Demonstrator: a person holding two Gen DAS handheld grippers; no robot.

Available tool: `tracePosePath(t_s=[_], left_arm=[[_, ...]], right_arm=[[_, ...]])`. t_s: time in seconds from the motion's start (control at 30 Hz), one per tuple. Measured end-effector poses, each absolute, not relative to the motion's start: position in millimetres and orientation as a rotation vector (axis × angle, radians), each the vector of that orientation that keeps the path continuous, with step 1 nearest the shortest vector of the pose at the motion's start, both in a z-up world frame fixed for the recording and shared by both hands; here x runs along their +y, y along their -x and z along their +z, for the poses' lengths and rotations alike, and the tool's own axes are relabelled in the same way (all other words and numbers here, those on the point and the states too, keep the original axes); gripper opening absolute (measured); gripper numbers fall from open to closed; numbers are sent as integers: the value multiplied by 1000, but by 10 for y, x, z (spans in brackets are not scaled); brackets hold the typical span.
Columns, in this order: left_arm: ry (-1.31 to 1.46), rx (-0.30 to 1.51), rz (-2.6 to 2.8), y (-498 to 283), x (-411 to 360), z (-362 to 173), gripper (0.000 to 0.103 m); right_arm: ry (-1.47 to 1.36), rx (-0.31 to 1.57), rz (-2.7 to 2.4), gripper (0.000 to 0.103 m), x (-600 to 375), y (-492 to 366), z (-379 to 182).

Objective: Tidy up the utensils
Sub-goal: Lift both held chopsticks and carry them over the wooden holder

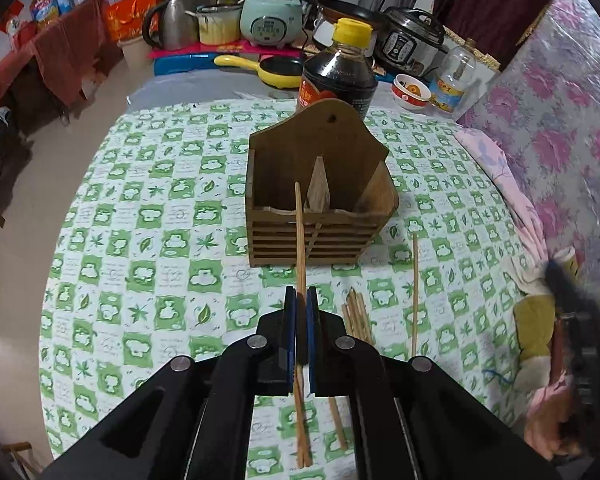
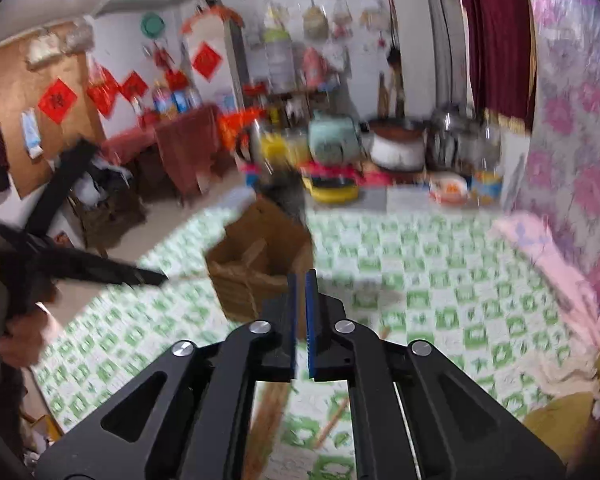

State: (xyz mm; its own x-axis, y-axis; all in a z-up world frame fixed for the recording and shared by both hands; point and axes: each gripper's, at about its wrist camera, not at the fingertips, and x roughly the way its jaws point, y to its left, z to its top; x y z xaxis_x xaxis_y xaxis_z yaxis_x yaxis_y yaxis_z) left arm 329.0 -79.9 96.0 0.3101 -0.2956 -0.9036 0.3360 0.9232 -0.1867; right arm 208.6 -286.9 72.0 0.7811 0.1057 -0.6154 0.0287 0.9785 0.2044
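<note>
A brown wooden utensil holder (image 1: pixel 320 200) with two compartments stands mid-table on the green checked cloth (image 1: pixel 160 220). My left gripper (image 1: pixel 301 292) is shut on a single wooden chopstick (image 1: pixel 300 240), whose far end rises in front of the holder's front rim. Several loose chopsticks (image 1: pixel 356 320) lie to the right of its fingers, and one more (image 1: pixel 415 288) lies further right. The right wrist view is blurred. In it my right gripper (image 2: pixel 301 276) shows a narrow gap with nothing in it, near the holder (image 2: pixel 256 272). The left gripper (image 2: pixel 80 272) appears there at the left.
A dark sauce bottle (image 1: pixel 336 76) with a yellow cap stands right behind the holder. Cookers, a kettle (image 1: pixel 172 24), a yellow pan (image 1: pixel 276 70) and a bowl (image 1: pixel 410 92) crowd the far side. A floral covered surface (image 1: pixel 560 140) and pink cloth border the right.
</note>
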Motion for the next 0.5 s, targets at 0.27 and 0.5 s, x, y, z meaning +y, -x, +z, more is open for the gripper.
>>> tracePosePath(t_s=[0.27, 0.5], left_arm=[[3, 1177, -397, -3522, -814, 1044, 5], [-8, 1142, -373, -3718, -954, 1026, 5]], right_arm=[[-341, 1014, -52, 27, -3384, -2824, -469], [-338, 1138, -108, 28, -3467, -3160, -968]])
